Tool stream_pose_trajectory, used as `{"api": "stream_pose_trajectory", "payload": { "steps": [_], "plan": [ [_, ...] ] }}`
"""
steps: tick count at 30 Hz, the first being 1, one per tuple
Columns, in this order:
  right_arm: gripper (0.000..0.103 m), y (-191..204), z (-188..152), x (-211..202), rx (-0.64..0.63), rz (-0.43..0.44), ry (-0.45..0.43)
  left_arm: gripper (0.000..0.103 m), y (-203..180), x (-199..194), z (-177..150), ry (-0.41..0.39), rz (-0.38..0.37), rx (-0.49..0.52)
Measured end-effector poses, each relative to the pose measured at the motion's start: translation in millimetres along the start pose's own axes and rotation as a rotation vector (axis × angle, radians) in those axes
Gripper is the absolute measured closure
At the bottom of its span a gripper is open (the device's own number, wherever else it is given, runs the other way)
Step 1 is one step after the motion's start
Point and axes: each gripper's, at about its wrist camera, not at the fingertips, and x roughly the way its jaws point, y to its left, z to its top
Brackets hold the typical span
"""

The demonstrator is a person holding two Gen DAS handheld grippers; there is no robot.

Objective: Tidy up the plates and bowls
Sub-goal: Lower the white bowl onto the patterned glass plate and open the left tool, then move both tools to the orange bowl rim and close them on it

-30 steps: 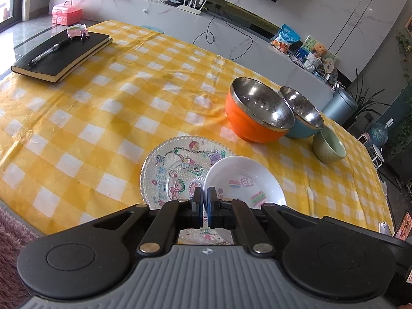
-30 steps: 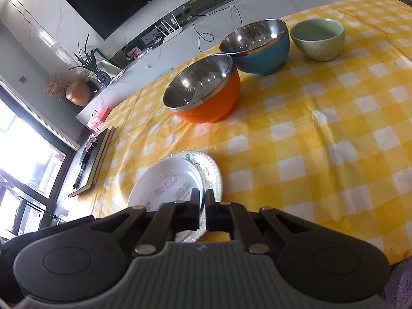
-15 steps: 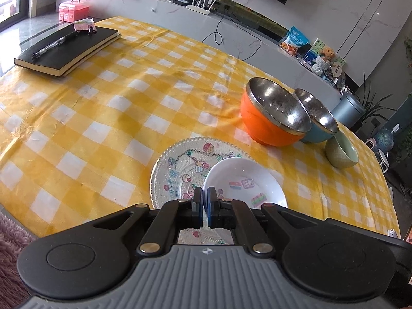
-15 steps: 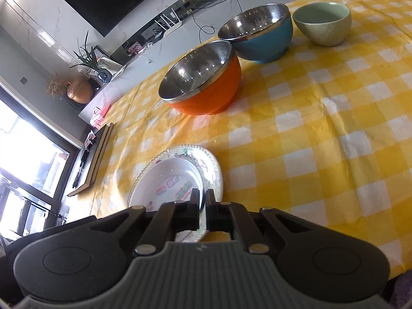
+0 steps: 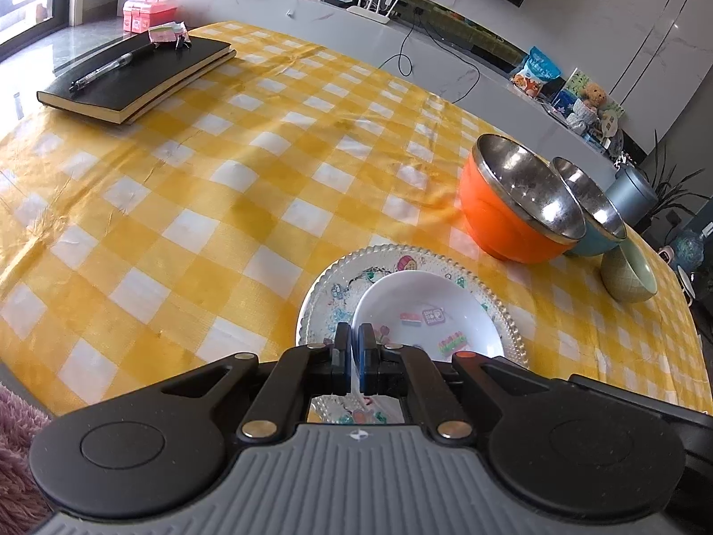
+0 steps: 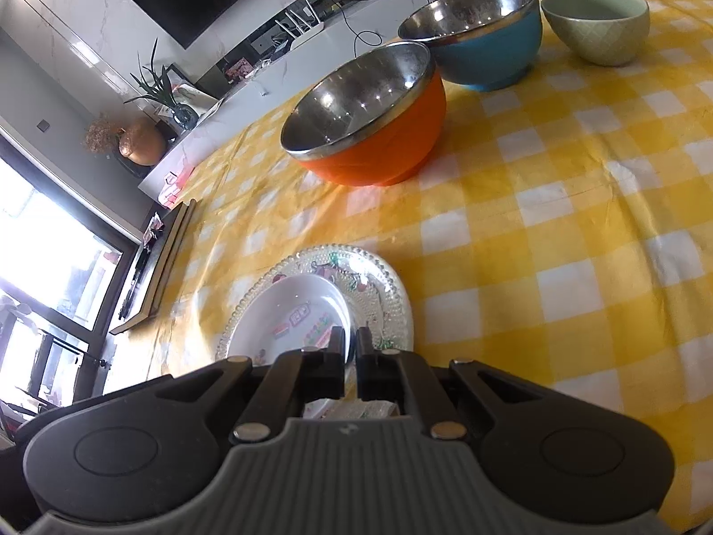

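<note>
A small white plate (image 5: 428, 307) with cartoon stickers sits over a larger patterned glass plate (image 5: 334, 276) on the yellow checked tablecloth. My left gripper (image 5: 355, 343) is shut on the near rim of the white plate. From the other side, my right gripper (image 6: 350, 347) is shut on the same white plate (image 6: 289, 312), whose edge overlaps the glass plate (image 6: 383, 285). I cannot tell whether the white plate rests on the glass plate or hangs just above it. An orange steel-lined bowl (image 5: 499, 223), a blue one (image 5: 597, 243) and a green ceramic bowl (image 5: 628, 281) stand behind.
A black notebook (image 5: 133, 76) with a pen lies at the table's far left corner. In the right wrist view the orange bowl (image 6: 379, 151), blue bowl (image 6: 490, 53) and green bowl (image 6: 597, 40) line up at the back. A marble sideboard runs behind the table.
Both grippers have sunk toward the table with the white plate in them. The white plate now sits more squarely over the glass plate than before.
</note>
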Motion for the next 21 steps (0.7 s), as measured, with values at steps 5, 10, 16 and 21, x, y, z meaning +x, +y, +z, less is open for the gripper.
{"api": "stream_pose_trajectory", "payload": {
  "steps": [5, 10, 16, 21],
  "plan": [
    [0.098, 4, -1, -2, -0.031, -0.009, -0.002, 0.1, -4, 0, -1, -0.007, 0.013, 0.028],
    [0.085, 8, -1, -5, -0.067, -0.019, -0.027, 0.09, -1, -4, 1, -0.029, 0.015, 0.001],
    [0.072, 19, 2, -21, -0.139, -0.032, -0.106, 0.077, -2, -16, 2, -0.102, 0.011, 0.014],
    [0.064, 26, 4, -41, -0.177, -0.039, -0.157, 0.069, -6, -30, 3, -0.131, 0.007, 0.026]
  ]
}}
